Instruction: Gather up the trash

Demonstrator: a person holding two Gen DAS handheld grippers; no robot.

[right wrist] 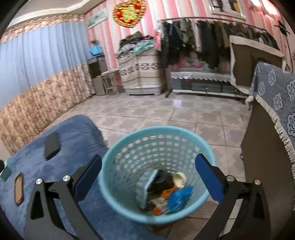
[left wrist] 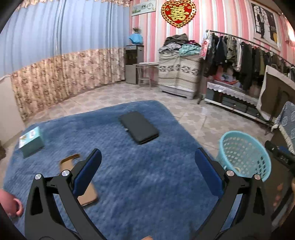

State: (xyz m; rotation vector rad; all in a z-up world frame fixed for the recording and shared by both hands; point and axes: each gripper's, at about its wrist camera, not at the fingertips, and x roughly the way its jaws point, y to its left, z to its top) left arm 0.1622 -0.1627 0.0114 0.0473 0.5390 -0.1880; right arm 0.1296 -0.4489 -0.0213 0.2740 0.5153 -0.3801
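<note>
The left hand-held gripper (left wrist: 148, 172) hung over the blue-covered surface (left wrist: 140, 184) with its jaws wide apart and nothing between them. Just beside its left finger lay a flat brown cardboard piece (left wrist: 88, 195), partly hidden by that finger, its long axis running from near-right to far-left. It looked like the next trash, and the left hand seemed much the nearer to it. Farther left sat a small teal box (left wrist: 31, 141) whose print was too blurred to read; a black case (left wrist: 139, 127) lay farther back.

The right hand-held gripper (right wrist: 148, 174) stood open and empty directly above the turquoise basket (right wrist: 114, 177) on the floor, beside the surface. Inside lay a blue crumpled bag (right wrist: 179, 200), a white cap (right wrist: 179, 180) and other scraps. On the far wall hung a red heart ornament (left wrist: 176, 13) with a gold double-happiness character.
</note>
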